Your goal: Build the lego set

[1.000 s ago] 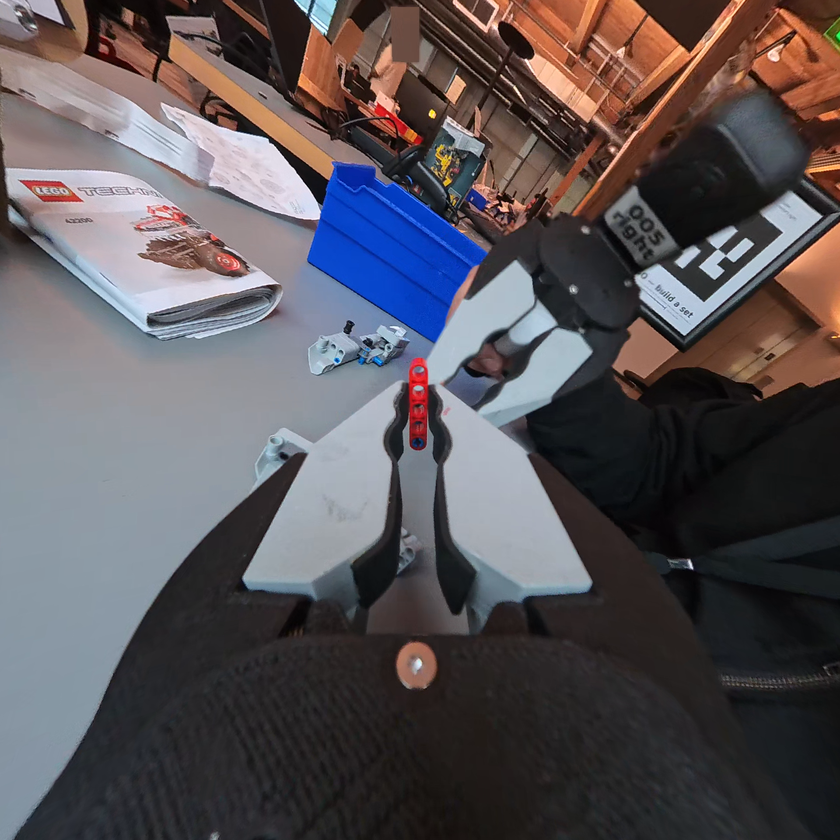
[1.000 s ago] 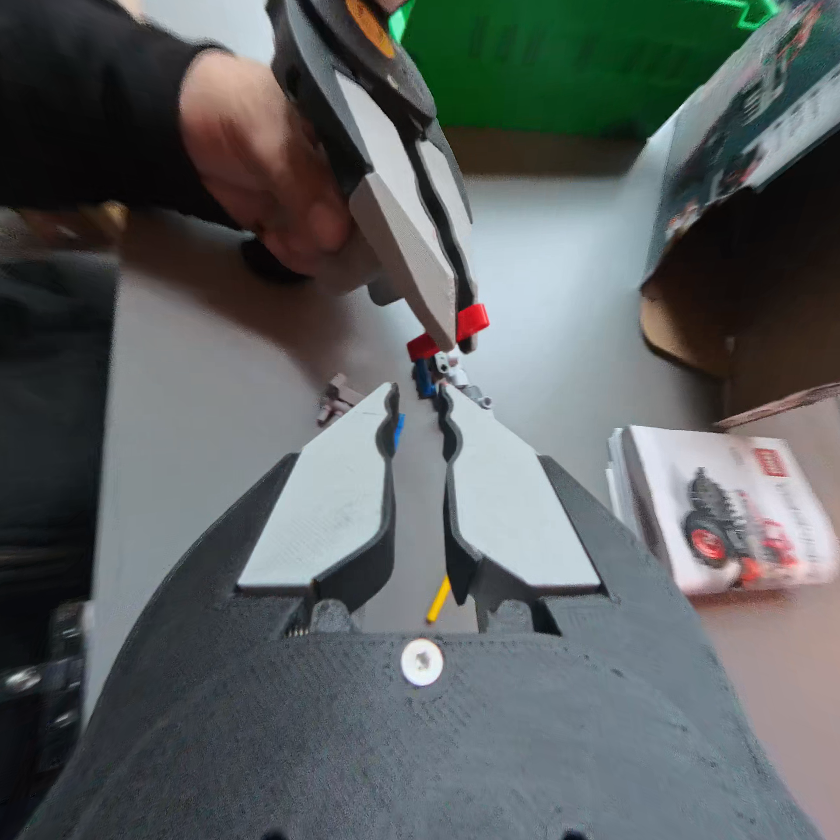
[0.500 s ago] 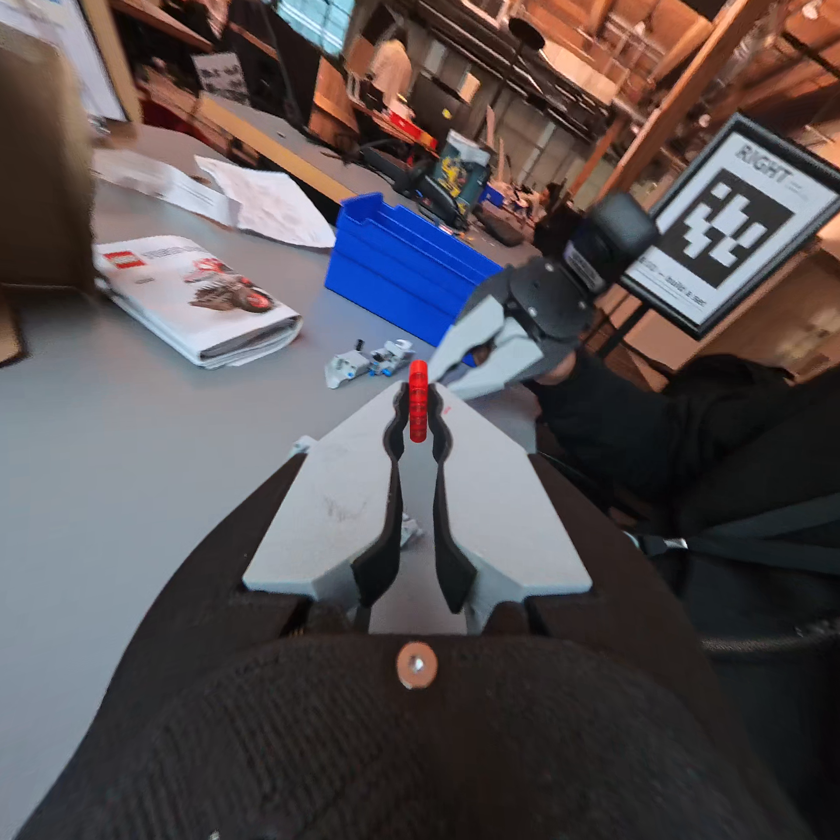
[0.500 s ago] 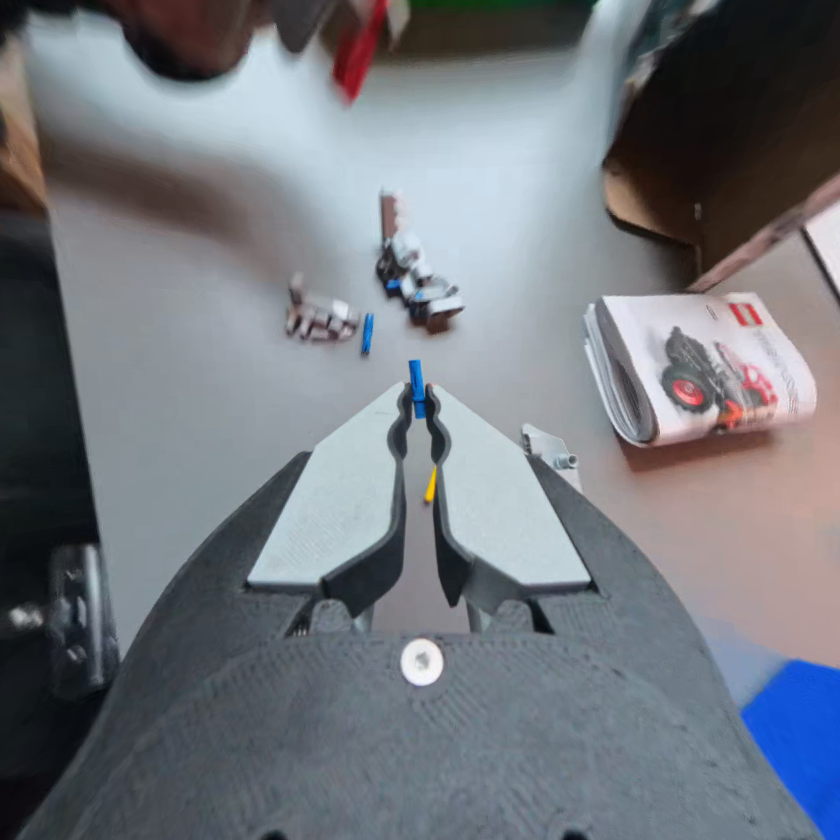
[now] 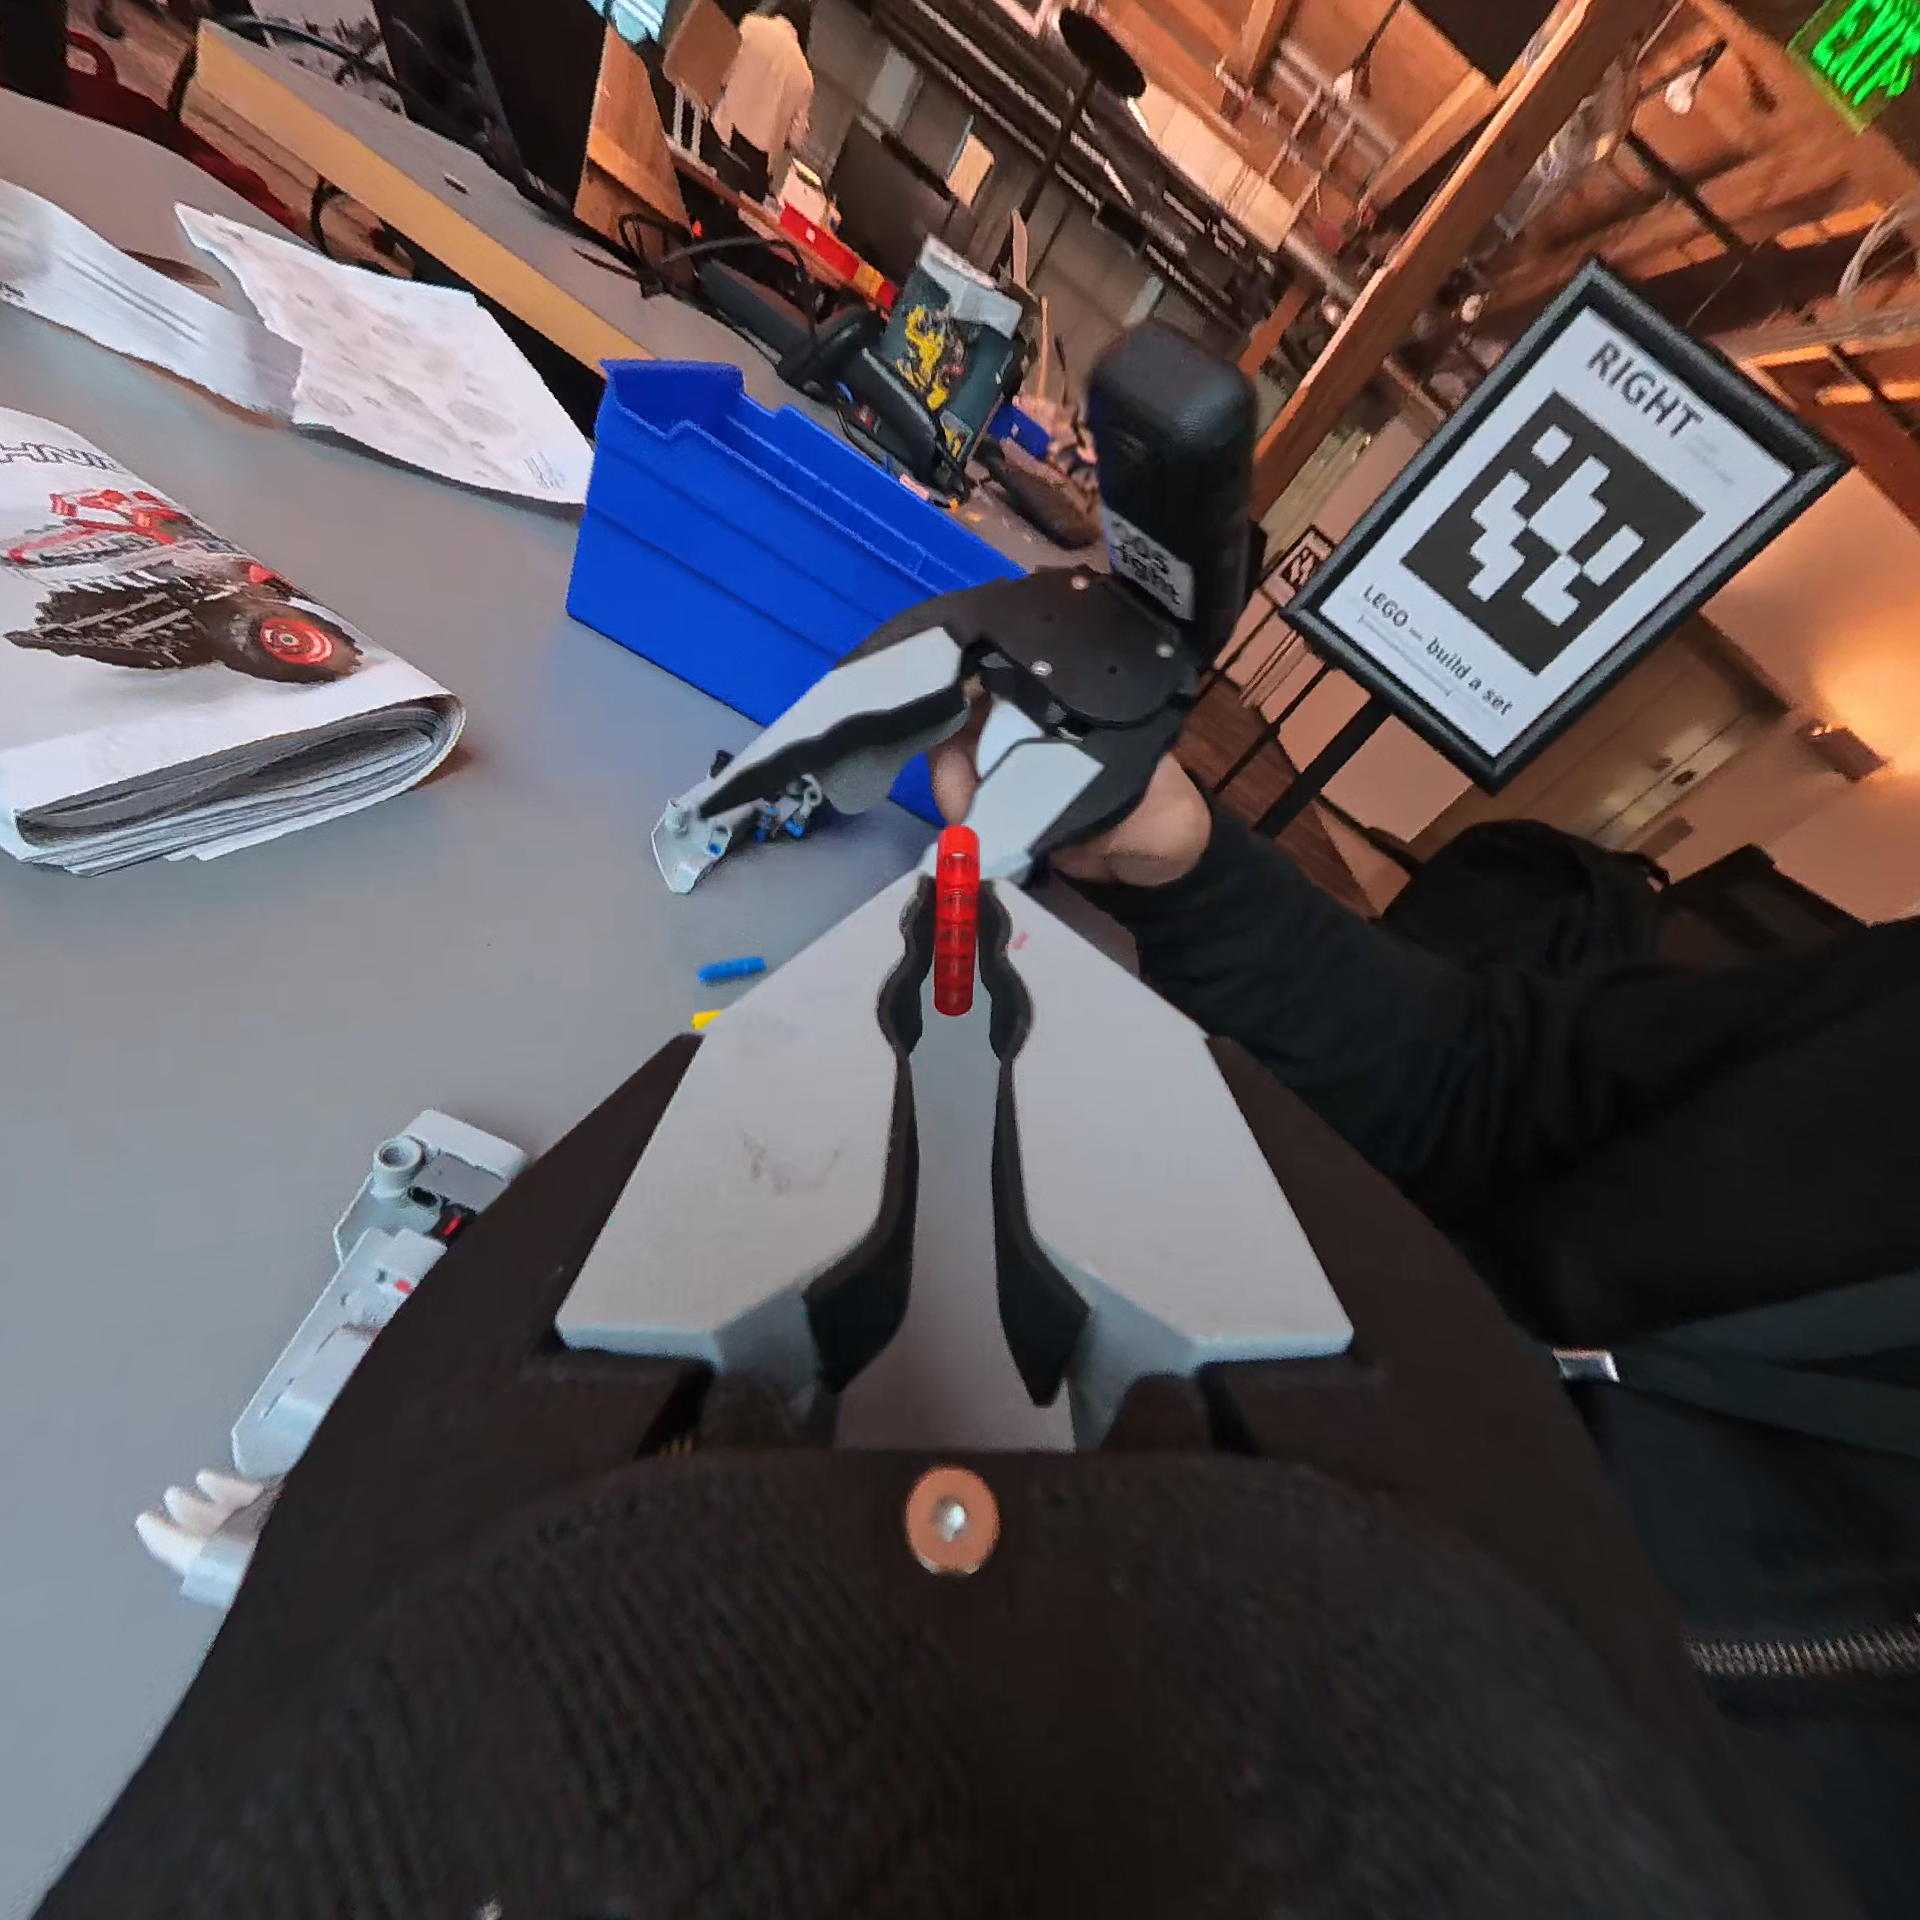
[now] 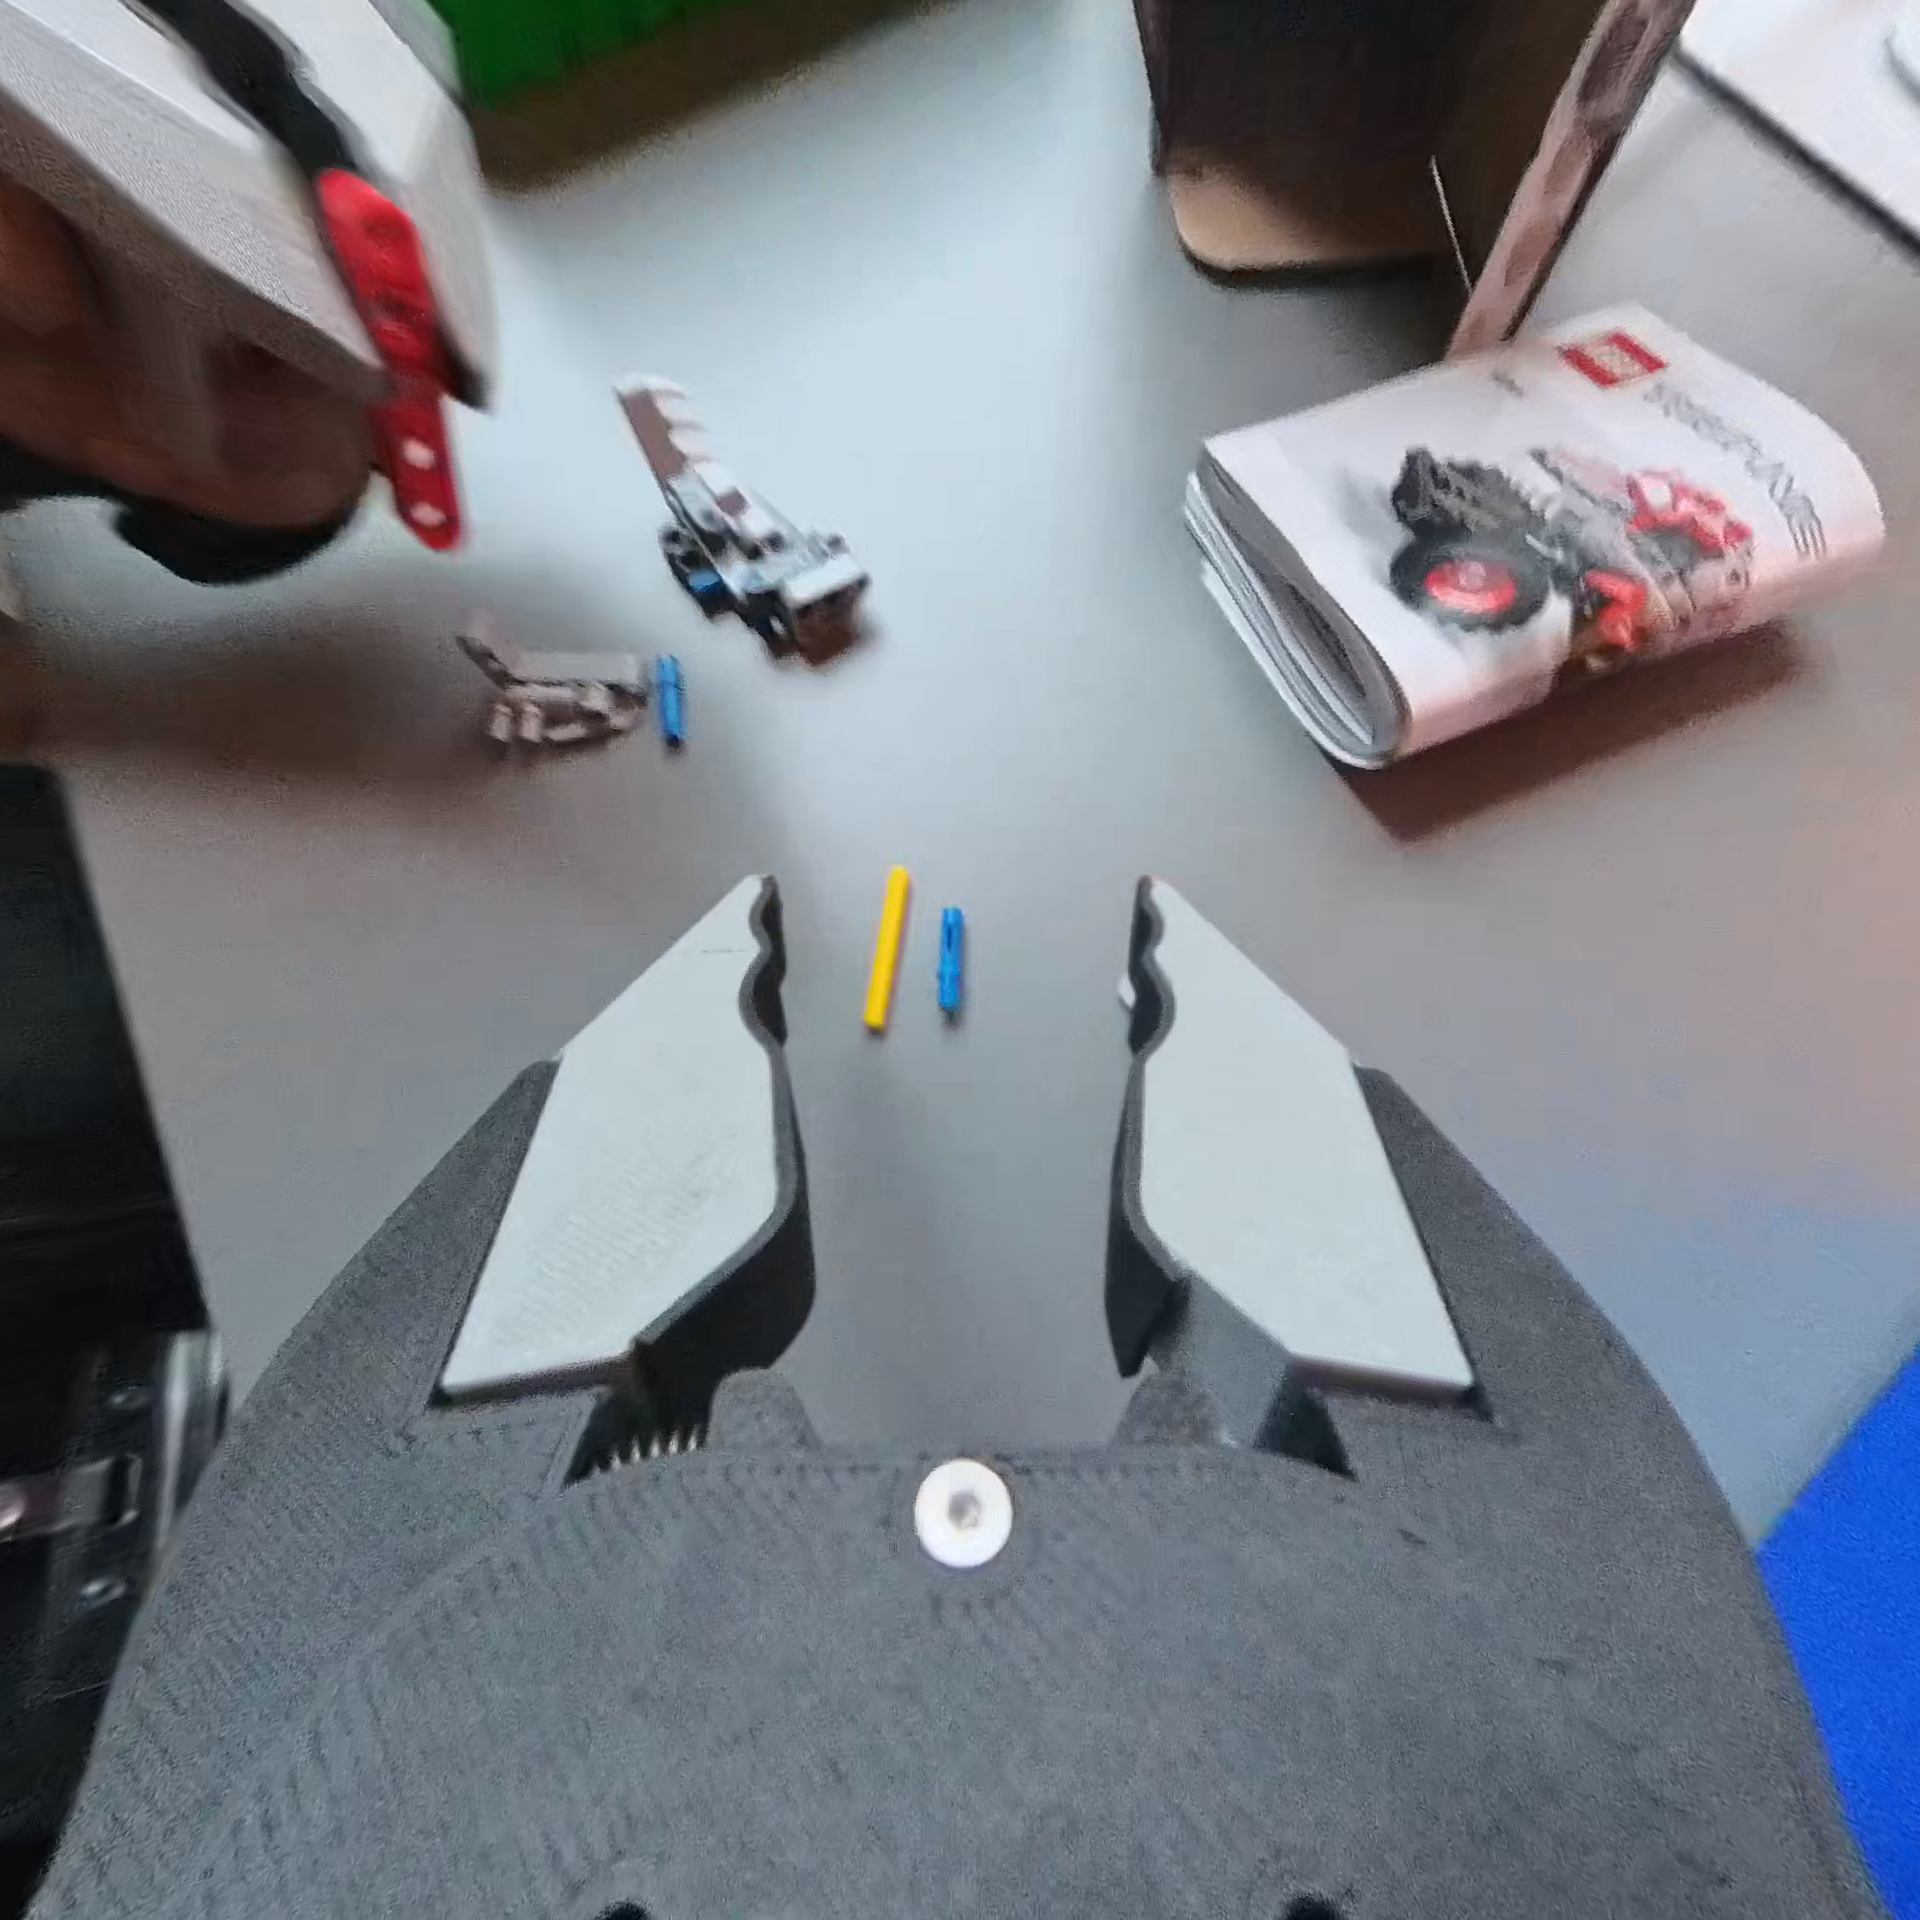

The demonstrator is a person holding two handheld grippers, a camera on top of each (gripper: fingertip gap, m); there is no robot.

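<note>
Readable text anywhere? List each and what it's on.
I don't copy writing; here is what bears it:
Framed sign: print, legible.
Booklet: logo and title, partly blurred.
Black handle sticker: small print.
Green lit sign: cut off.
Loose sheets: too small.

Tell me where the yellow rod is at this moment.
In the right wrist view, the yellow rod lies on the grey table, just ahead of the open right gripper, with a blue pin close beside it on its right.
</note>
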